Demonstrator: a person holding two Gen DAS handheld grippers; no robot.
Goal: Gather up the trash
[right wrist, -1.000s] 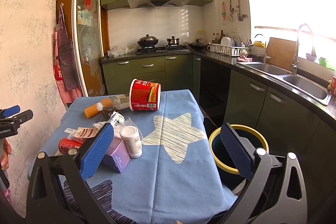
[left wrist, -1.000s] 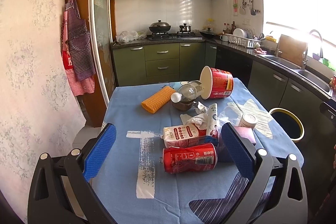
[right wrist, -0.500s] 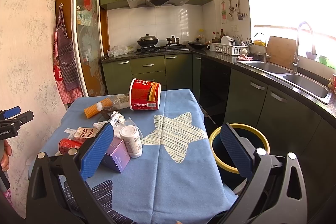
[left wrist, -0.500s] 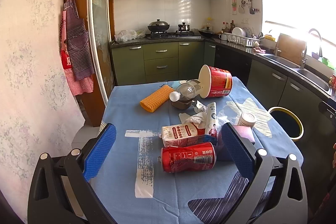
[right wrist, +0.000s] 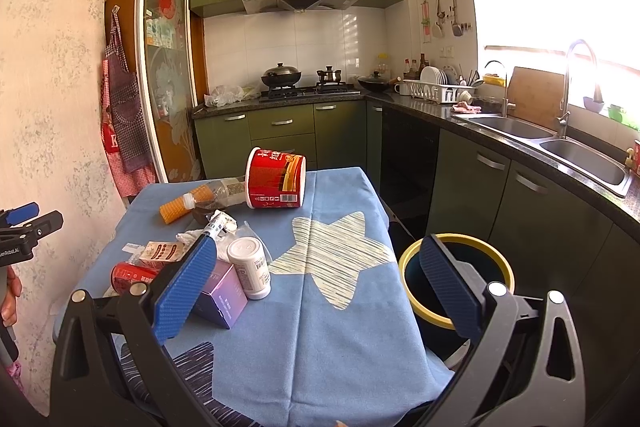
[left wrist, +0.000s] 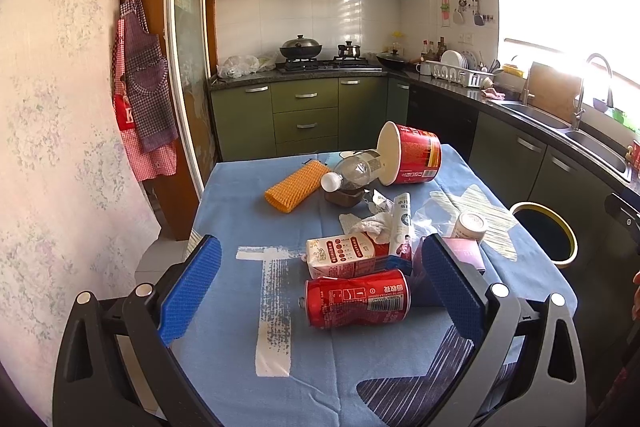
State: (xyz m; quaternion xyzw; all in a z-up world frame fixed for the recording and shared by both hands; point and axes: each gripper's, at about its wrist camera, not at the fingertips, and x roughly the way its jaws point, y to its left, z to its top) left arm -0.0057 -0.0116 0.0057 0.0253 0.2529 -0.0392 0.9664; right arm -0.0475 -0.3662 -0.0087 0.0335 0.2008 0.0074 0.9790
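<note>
Trash lies on a blue-clothed table (left wrist: 248, 227). A dented red can (left wrist: 357, 303) lies nearest, between the open fingers of my left gripper (left wrist: 320, 291) and a little beyond them. Behind it lie a milk carton (left wrist: 344, 254), crumpled tissue (left wrist: 370, 225), a plastic bottle (left wrist: 354, 171), a red noodle tub (left wrist: 412, 159) and an orange mesh sleeve (left wrist: 296, 187). My right gripper (right wrist: 320, 291) is open and empty over the table's near right part, with a white jar (right wrist: 249, 267) and a purple box (right wrist: 222, 297) by its left finger. A yellow-rimmed bin (right wrist: 456, 277) stands right of the table.
Green kitchen cabinets (left wrist: 306, 115) stand behind the table, with a counter and sink (right wrist: 580, 151) along the right wall. Aprons (left wrist: 140, 99) hang on the left wall beside a glass sliding door (right wrist: 168, 67). The bin also shows in the left wrist view (left wrist: 546, 235).
The left gripper has shifted slightly forward, so the can sits a little lower in its view. The right gripper has barely moved.
</note>
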